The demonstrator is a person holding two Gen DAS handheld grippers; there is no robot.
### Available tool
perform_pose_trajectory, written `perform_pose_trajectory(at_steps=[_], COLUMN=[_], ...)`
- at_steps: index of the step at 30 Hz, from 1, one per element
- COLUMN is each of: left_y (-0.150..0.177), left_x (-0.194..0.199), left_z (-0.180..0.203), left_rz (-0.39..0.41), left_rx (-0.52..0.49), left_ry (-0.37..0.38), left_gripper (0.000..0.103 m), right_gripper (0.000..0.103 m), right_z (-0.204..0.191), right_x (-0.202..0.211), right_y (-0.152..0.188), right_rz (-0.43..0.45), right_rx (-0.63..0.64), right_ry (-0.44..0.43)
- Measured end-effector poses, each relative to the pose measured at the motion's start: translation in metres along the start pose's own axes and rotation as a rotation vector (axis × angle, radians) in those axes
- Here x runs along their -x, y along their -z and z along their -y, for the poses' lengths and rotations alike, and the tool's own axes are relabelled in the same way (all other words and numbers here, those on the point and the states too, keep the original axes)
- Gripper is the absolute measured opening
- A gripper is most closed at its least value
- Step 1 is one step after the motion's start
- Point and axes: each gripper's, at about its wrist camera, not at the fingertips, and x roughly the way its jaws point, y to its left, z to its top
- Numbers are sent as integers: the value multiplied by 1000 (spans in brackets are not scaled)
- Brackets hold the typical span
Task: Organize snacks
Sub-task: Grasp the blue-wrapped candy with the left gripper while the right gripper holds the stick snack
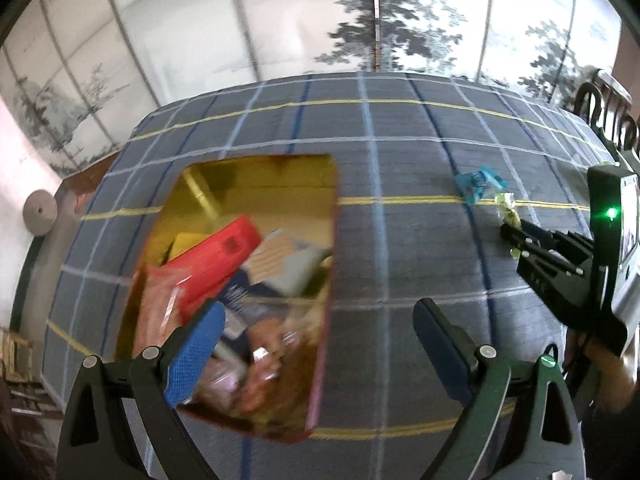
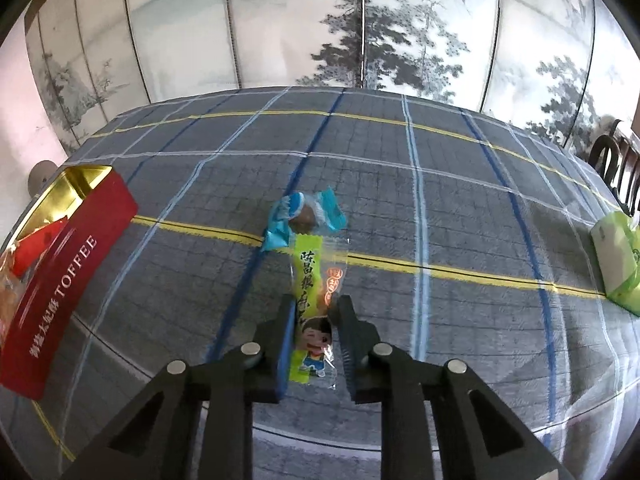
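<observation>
A red toffee box with a gold inside lies open on the plaid tablecloth, holding several snack packs; it also shows at the left of the right wrist view. My left gripper is open and empty, its left finger over the box. My right gripper is shut on a yellow-green snack packet with a cartoon child; it appears in the left wrist view too. A blue-wrapped candy lies on the cloth just beyond the packet, also seen in the left wrist view.
A green tissue pack lies at the table's right edge. A painted folding screen stands behind the table. A dark wooden chair is at far right.
</observation>
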Motion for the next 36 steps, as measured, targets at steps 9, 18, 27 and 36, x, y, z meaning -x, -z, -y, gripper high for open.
perform_pose_trajectory(at_steps=[9, 18, 27, 36], left_y=[-30, -61, -75, -91], left_x=[-29, -60, -79, -106], left_z=[53, 100, 125, 137], left_rz=[0, 41, 48, 8], left_rx=[-43, -130, -223, -248], left_ry=[97, 143, 212, 256], left_gripper=[94, 94, 93, 91], right_gripper=[20, 20, 20, 20], right_z=[59, 116, 138, 140], right_x=[7, 11, 14, 12], right_y=[6, 9, 13, 13], right_rz=[-2, -4, -1, 1], right_rx=[-23, -48, -80, -95], right_ry=[51, 126, 125, 108])
